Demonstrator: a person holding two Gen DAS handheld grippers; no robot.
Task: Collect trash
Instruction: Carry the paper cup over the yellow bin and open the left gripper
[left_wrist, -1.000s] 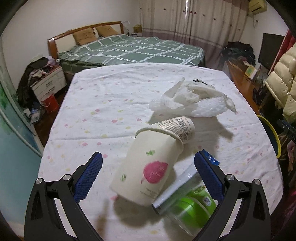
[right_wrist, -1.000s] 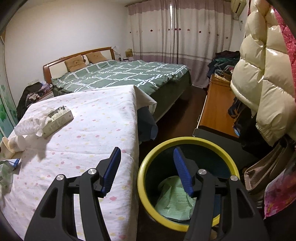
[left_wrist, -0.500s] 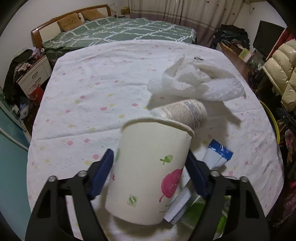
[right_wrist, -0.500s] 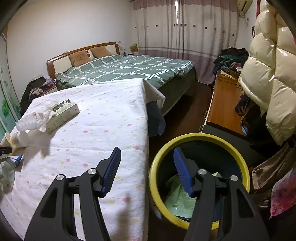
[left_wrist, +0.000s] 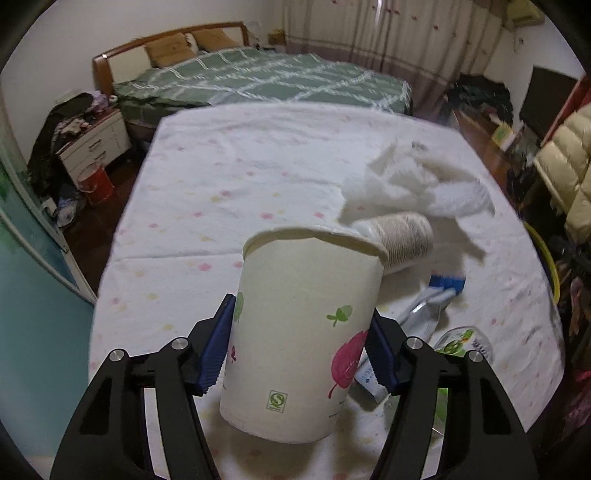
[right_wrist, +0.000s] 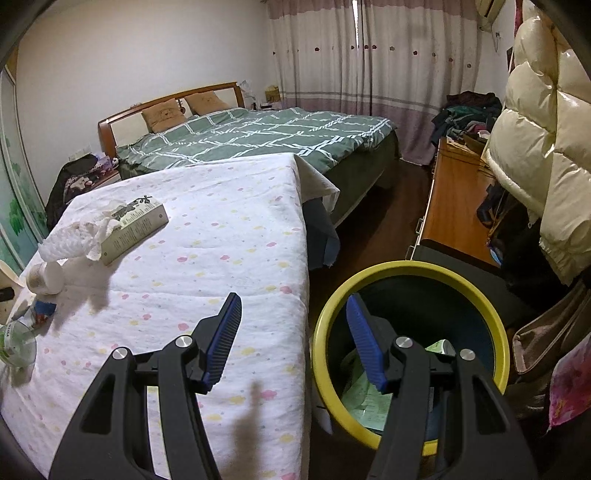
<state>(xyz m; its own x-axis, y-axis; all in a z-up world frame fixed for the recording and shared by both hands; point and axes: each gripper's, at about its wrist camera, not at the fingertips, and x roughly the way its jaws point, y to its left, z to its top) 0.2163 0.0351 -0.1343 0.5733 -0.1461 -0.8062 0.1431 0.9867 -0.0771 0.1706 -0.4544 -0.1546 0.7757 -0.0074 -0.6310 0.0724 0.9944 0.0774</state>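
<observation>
While our left hand-held gripper (left_wrist: 301, 341) closes its jaws, we see a paper cup (left_wrist: 299, 332) between the blue pads (left_wrist: 216, 354), which sit against its two sides low in the left wrist view. That cup is cream with a pink leaf print, tilted, its rim toward the upper middle of the frame and its base near the bottom; whether it rests on the desk (left_wrist: 229, 192) or is lifted off it we cannot tell. Just beyond its rim, right of centre, a second cup (left_wrist: 400, 236) lies on its side. Crumpled white tissue (left_wrist: 417, 184) spreads in the upper right of the desk. A wrapper (left_wrist: 424, 306) with a blue end lies right of the held cup, and a green-and-clear plastic piece (left_wrist: 463, 341) shows at the lower right, partly hidden behind the finger.

Our right hand-held gripper (right_wrist: 293, 338) holds its jaws spread with nothing between them. It hangs at the lower centre of the right wrist view, its left pad over the edge of the desk (right_wrist: 229, 258) and its right pad over the yellow-rimmed bin (right_wrist: 408, 267). Greenish paper (right_wrist: 369, 402) lies inside the bin, at the lower right. On the desk in this view, a box (right_wrist: 138, 223) sits at the upper left with tissue (right_wrist: 74, 240) touching it, and the lying cup (right_wrist: 46, 278) is at the left edge below them.
</observation>
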